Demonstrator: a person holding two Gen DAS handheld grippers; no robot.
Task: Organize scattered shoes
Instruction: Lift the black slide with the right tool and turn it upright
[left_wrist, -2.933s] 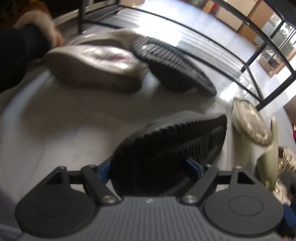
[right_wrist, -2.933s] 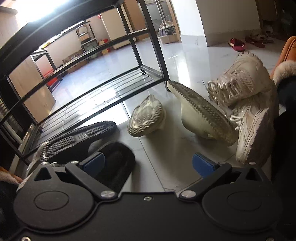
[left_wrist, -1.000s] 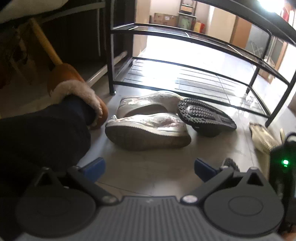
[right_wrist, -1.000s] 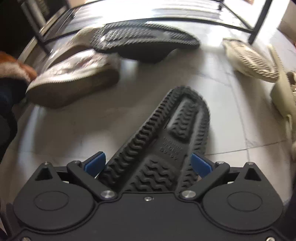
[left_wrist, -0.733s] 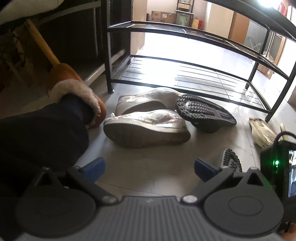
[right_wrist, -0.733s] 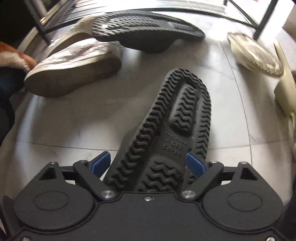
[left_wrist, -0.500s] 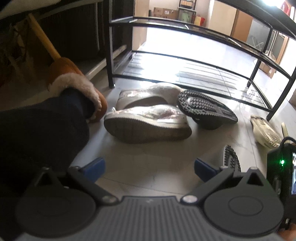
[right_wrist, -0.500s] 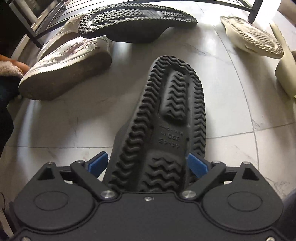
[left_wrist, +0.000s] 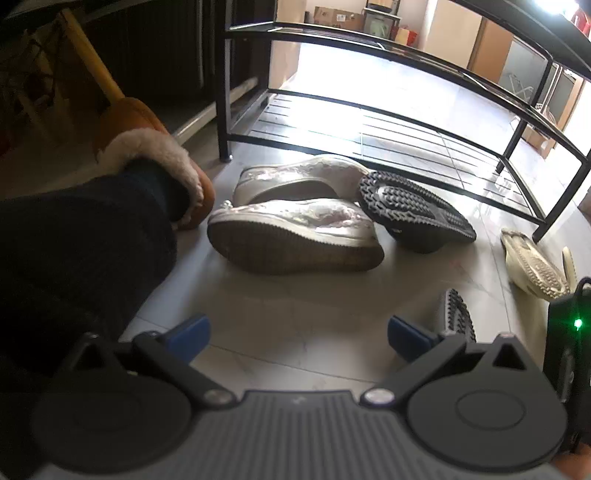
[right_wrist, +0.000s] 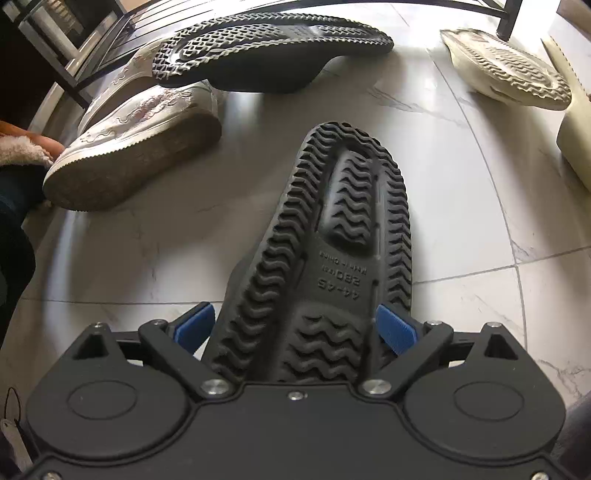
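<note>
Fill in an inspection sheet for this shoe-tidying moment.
Surface: pale marble-look floor tiles.
Job's things: black rubber slipper lying sole-up; second black slipper sole-up by the black metal shoe rack; two white sneakers on their sides; cream shoe sole-up.
Clutter: nothing seen.
Grippers: left gripper open, nothing between; right gripper straddles the first slipper's heel, contact unclear.
Cables: thin black cord beside the right gripper.
Surroundings: person's dark trouser leg in a fur-lined brown slipper; cardboard boxes far behind.
</note>
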